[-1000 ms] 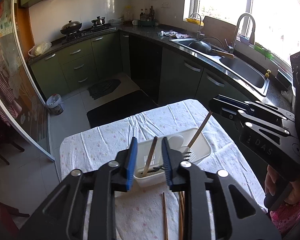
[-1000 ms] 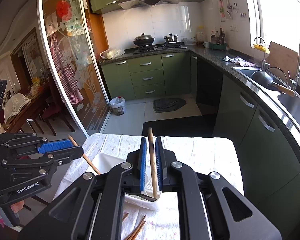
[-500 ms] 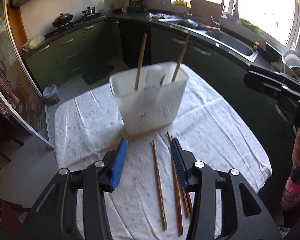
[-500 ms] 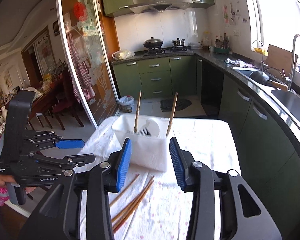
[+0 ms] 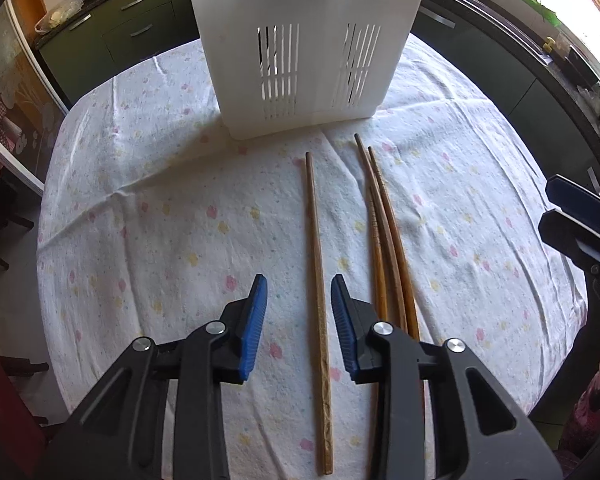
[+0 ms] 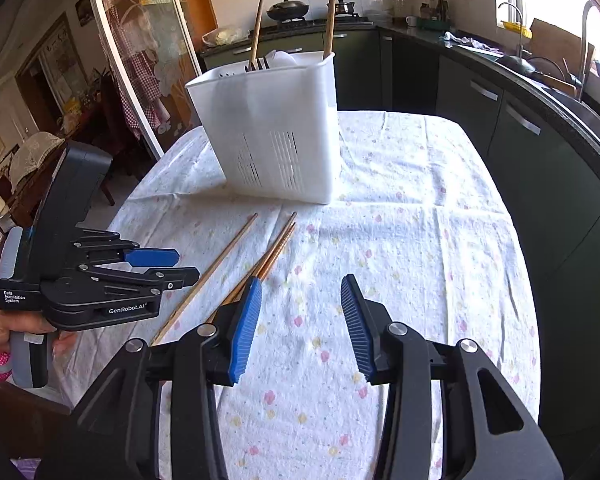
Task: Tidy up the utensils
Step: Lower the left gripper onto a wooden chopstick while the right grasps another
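Left gripper (image 5: 299, 312), black frame with ribbed blue pads: jaws spread wide, low over the table, straddling a single light-brown wooden chopstick (image 5: 317, 300) without touching it. This chopstick lies flat, thin and straight, its far tip pointing toward the caddy, its near end thicker with a rough, mottled grain.

Just to its right: a bundle of reddish-brown wooden chopsticks (image 5: 384, 232), smooth and tapered, lying close together and crossing near the far tips; the near ends pass under the right finger of the left gripper. The exact count is unclear.

White rectangular plastic utensil caddy (image 6: 274, 128) stands upright on the cloth beyond the chopsticks, with vertical drain slots cut in its lower wall. Two wooden chopsticks (image 6: 331, 16) stand upright in it, one toward each end; dark fork tines (image 6: 259, 65) and a white rounded utensil show at the rim.

Right gripper (image 6: 300, 320): jaws wide apart, empty, above bare cloth to the right of the bundle.

Surface: white cotton tablecloth (image 6: 400, 240), wrinkled, printed with small pink and yellow flowers.
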Available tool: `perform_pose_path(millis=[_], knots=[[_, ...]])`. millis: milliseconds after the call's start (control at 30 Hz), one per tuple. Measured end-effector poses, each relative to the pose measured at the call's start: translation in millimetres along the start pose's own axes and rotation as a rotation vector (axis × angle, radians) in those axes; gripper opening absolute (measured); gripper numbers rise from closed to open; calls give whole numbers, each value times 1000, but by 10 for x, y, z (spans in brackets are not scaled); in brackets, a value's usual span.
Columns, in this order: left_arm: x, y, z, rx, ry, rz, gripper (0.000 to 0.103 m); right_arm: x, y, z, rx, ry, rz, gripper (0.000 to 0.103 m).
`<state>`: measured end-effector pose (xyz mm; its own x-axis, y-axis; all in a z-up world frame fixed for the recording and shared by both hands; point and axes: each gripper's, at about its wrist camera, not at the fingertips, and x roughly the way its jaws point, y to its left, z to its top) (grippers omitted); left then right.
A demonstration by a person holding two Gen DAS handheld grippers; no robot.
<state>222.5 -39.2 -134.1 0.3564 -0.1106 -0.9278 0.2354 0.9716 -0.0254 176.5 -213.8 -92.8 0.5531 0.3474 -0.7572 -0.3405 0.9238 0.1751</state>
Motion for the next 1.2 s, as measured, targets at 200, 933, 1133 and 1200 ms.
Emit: perform_pose_path(millis=[200, 933, 1133, 1200], knots=[[156, 15, 14, 3, 26, -19, 29, 282, 48, 172, 9, 57, 3, 42], [128, 123, -70, 30, -7, -27, 27, 1329, 162, 540, 92, 237, 5, 24], [121, 111, -79, 31, -6, -23, 27, 1394, 395, 577, 40, 254, -25, 18], [122, 116, -76, 30, -5, -24, 27, 1443, 451, 615, 36, 271, -16, 18]])
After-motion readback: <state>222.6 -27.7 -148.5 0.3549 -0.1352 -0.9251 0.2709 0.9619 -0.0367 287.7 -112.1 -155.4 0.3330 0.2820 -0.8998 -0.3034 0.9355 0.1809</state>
